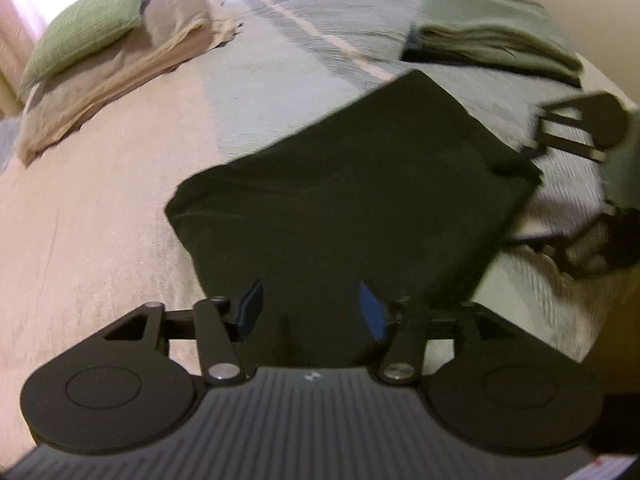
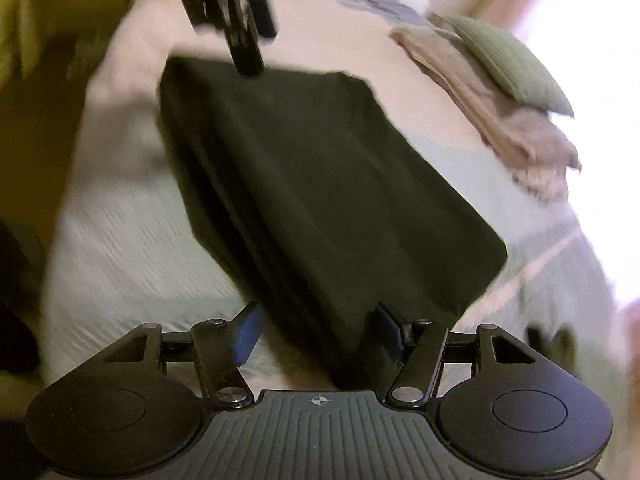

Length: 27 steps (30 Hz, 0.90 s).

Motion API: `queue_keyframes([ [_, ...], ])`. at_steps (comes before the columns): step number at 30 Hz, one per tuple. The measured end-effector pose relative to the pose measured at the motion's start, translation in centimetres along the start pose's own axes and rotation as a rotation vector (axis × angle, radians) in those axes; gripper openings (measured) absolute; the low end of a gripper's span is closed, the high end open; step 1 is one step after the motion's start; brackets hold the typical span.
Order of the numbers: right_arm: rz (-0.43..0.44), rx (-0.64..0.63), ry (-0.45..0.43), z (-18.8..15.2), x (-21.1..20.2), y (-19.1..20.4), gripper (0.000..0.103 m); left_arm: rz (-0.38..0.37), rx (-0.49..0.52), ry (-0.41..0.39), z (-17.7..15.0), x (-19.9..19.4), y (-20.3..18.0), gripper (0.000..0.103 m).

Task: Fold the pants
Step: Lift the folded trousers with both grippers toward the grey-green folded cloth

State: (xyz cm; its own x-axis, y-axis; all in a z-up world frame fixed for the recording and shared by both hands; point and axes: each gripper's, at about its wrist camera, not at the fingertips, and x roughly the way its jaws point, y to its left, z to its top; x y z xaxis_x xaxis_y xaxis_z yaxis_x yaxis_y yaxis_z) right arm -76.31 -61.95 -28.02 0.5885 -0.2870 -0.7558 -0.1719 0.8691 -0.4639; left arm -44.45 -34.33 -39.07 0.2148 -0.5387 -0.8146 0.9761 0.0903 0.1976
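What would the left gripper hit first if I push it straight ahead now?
The dark folded pants: they already lie between the open left gripper fingers and fill the path ahead. Depth is blurred, so contact may already exist.

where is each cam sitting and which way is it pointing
Left wrist: on the left gripper, looking along its open fingers across the folded pants toward the pillow and towels; the right gripper and a hand show at the right.
Right wrist: on the right gripper, looking across the pants from the opposite end; the left gripper shows at the top.
Shared: pants, bed, pillow.
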Motion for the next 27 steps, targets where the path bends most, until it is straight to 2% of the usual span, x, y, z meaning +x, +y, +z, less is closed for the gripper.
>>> queue_keyframes([
  [2,-0.045,-0.191,0.010,-0.7,2.0,1.9,0.075,0.007,0.012,-0.012,-1.3,0.1,-0.7,0.053],
  [3,-0.075,-0.282,0.002,-1.1,2.6,2.8,0.076,0.014,0.020,-0.018,-1.7,0.0,-0.9,0.054],
  [4,-0.092,-0.341,-0.011,-1.4,3.1,3.2,0.076,0.023,0.032,-0.030,-2.2,-0.1,-1.2,0.060],
  [5,-0.095,-0.363,-0.018,-1.5,3.4,3.1,0.074,0.034,0.061,-0.048,-2.7,-0.4,-1.6,0.065],
  [6,-0.103,-0.362,-0.009,-1.4,3.6,2.5,0.066,0.044,0.096,-0.062,-3.1,-0.7,-2.1,0.072],
  [7,-0.102,-0.353,0.010,-1.0,3.7,1.7,0.058,0.057,0.139,-0.073,-3.4,-0.9,-2.6,0.077],
  [8,-0.065,-0.308,0.015,-0.3,3.4,0.6,0.050,0.068,0.204,-0.087,-3.8,-1.1,-3.2,0.080],
  [9,-0.026,-0.249,0.022,0.6,2.8,-0.7,0.048,0.077,0.263,-0.097,-4.0,-1.3,-3.9,0.084],
  [11,0.026,-0.186,0.029,2.3,1.5,-3.2,0.040,0.100,0.379,-0.108,-4.5,-1.4,-5.4,0.085],
  [15,0.078,-0.057,0.035,5.7,-0.6,-8.3,0.035,0.177,0.570,-0.135,-4.2,-0.6,-7.8,0.090],
  [20,0.125,0.091,0.050,8.3,-3.0,-11.7,0.034,0.270,0.625,-0.125,-2.5,2.0,-8.3,0.089],
  [21,0.135,0.121,0.055,8.5,-3.1,-12.2,0.034,0.292,0.629,-0.118,-2.3,2.4,-8.3,0.081],
  [22,0.140,0.140,0.058,8.5,-3.7,-12.2,0.034,0.317,0.627,-0.105,-2.0,2.7,-8.1,0.062],
  [23,0.143,0.150,0.061,8.5,-3.9,-12.3,0.034,0.335,0.625,-0.088,-1.8,3.0,-7.7,0.054],
  [24,0.144,0.151,0.065,8.5,-3.8,-12.3,0.034,0.306,0.616,-0.075,-1.4,2.9,-7.3,0.045],
  [25,0.146,0.150,0.066,8.4,-3.8,-12.1,0.034,0.278,0.603,-0.061,-1.1,2.7,-6.8,0.038],
  [27,0.137,0.145,0.068,7.5,-4.3,-10.7,0.034,0.219,0.602,-0.044,-0.1,1.9,-5.9,0.034],
])
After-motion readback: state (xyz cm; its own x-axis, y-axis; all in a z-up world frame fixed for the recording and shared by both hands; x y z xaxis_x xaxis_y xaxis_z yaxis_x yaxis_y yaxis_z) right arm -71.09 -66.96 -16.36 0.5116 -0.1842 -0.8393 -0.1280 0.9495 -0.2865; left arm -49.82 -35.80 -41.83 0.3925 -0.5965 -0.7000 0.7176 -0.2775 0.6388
